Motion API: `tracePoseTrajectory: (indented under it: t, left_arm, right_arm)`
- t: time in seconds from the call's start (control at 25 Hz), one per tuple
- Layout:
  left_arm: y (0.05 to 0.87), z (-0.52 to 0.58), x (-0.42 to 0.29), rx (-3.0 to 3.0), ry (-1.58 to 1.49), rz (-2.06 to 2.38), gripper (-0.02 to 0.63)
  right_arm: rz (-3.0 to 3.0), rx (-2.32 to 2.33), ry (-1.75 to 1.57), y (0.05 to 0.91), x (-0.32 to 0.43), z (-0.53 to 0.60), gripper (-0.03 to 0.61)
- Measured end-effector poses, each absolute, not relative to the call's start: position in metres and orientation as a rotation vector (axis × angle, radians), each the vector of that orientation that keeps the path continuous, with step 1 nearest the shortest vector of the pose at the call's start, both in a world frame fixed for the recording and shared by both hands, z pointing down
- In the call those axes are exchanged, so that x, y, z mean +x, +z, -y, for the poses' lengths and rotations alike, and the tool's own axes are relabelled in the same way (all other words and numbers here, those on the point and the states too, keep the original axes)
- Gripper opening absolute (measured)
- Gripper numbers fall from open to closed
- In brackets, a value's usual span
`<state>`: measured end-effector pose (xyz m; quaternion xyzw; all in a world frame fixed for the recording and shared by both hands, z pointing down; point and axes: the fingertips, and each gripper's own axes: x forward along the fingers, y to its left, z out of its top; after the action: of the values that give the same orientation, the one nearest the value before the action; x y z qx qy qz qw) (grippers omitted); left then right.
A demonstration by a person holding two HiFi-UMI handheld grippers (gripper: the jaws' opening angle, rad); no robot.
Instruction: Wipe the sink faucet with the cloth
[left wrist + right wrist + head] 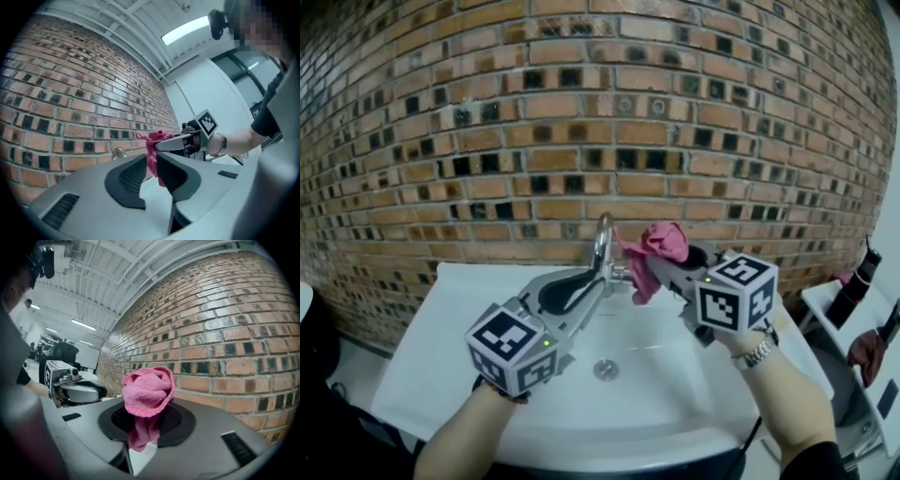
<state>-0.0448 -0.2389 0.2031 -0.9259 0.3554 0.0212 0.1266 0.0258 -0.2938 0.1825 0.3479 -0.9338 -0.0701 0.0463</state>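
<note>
The chrome faucet [603,242] stands at the back of the white sink [675,394], against the brick wall. My right gripper [661,267] is shut on a bunched pink cloth [656,246], held just right of the faucet's top with one end hanging down. In the right gripper view the cloth [147,390] bulges out from between the jaws. My left gripper [598,281] reaches in from the lower left. Its jaws stand slightly apart right beside the faucet's stem, with nothing between them. In the left gripper view the cloth [153,145] shows through that gap, farther off.
A drain [606,369] sits in the middle of the basin. The brick wall [581,122] rises close behind the faucet. A dark bottle [855,281] and a reddish rag [867,352] lie on a white stand at the right.
</note>
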Motion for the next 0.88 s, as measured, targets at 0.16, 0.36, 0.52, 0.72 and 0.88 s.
tracePoseTrajectory:
  t: [0.16,0.36,0.52,0.72,0.88]
  left_arm:
    - [0.2,0.226,-0.031,-2.762,0.07,-0.902,0.187]
    - [0.196,0.213,-0.021,-2.823,0.096,-0.776,0.238]
    - [0.194,0.2,-0.016,-2.856,0.104,-0.667,0.242]
    - [0.194,0.179,-0.01,-2.885,0.106,-0.495,0.241]
    - [0.196,0.168,-0.009,-2.849,0.081,-0.437,0.217]
  right_arm:
    - [2.915,0.875,-0.209,0.176,0.012,0.257,0.092]
    - [2.972,0.638,-0.187,0.174,-0.002,0.222,0.092]
    - [3.004,0.482,-0.161,0.171,-0.009,0.203,0.092]
    - [3.029,0.22,-0.125,0.173,-0.017,0.178,0.094]
    - [3.028,0.074,-0.097,0.175,-0.02,0.164,0.097]
